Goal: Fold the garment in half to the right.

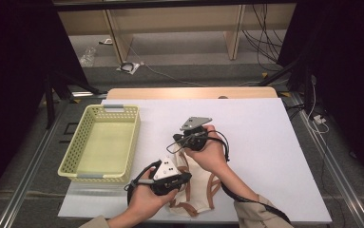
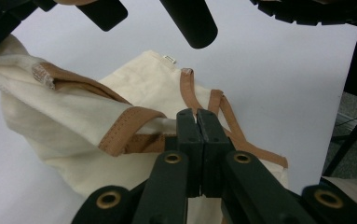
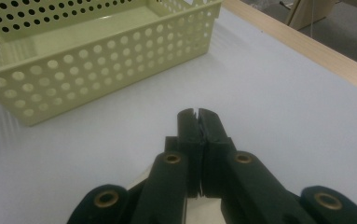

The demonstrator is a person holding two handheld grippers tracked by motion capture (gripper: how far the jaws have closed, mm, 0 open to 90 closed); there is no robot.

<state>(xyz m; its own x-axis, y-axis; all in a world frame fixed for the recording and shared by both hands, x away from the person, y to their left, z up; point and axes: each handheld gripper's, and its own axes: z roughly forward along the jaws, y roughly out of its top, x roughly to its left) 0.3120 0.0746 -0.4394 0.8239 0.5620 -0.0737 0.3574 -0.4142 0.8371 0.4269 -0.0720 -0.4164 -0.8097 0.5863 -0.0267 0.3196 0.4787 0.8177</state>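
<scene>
High view: cream bag with tan straps lies on the white tabletop at the near edge, around 6 o'clock. Left tongs sit on the bag's left side, right tongs at its far end, about 12 o'clock from the left ones. Yellow-green basket stands at 9 o'clock of the bag, apart from it.

Left gripper view adds the detail: left tongs together, tips against a tan-trimmed fabric edge. Whether cloth is actually pinched between the tips can't be told, since the edge runs behind them. Cloth is bunched and lifted at 10 o'clock, with a stitched tan band folded over. A small label sits on the far corner of the bag. Two tan straps run flat on the cloth toward 4 o'clock. Dark shapes of the other gripper cross the top edge, cut off.

Right gripper view: right tongs together, tips over bare tabletop, pointing towards the perforated basket wall at 10 o'clock. A sliver of cream cloth shows under the tongs' base at the bottom edge. A grip there can't be made out. Wooden table edge at 2 o'clock.

In the high view, hands and gripper bodies cover the bag's middle and the tips of both tongs. Bag's near end is cut off by a sleeve.
</scene>
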